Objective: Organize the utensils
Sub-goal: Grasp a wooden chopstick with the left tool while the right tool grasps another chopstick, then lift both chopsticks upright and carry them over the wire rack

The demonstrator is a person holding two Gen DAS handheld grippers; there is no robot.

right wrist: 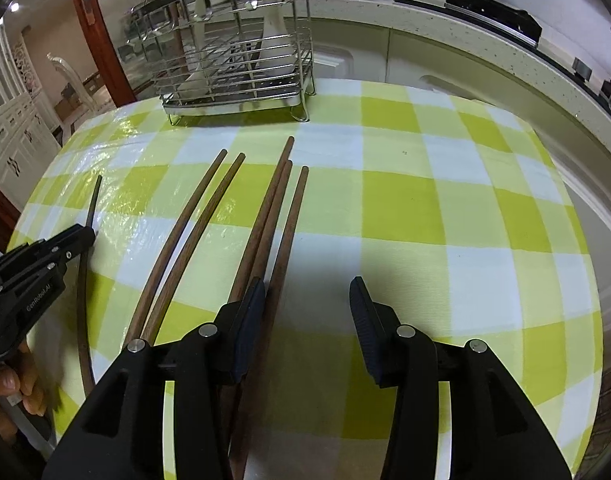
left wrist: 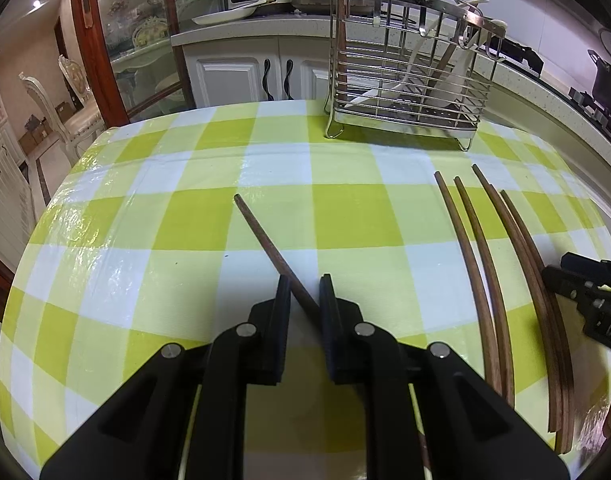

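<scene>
Left gripper (left wrist: 303,280) pinching one chopstick (left wrist: 265,236), pointing to 11 o'clock. Right gripper (right wrist: 307,284) spread, nearer the loose chopsticks (right wrist: 273,216) running toward 12 o'clock.

- A table (right wrist: 425,208) under a glossy cloth checked in green, pale yellow and white carries everything.
- A wire rack (right wrist: 241,68) stands at its far edge.
- In front of the rack, five brown chopsticks (right wrist: 273,216) lie side by side on the cloth, tips toward the rack.
- Left of them is a sixth chopstick (left wrist: 265,240), possibly lifted off the cloth.
</scene>
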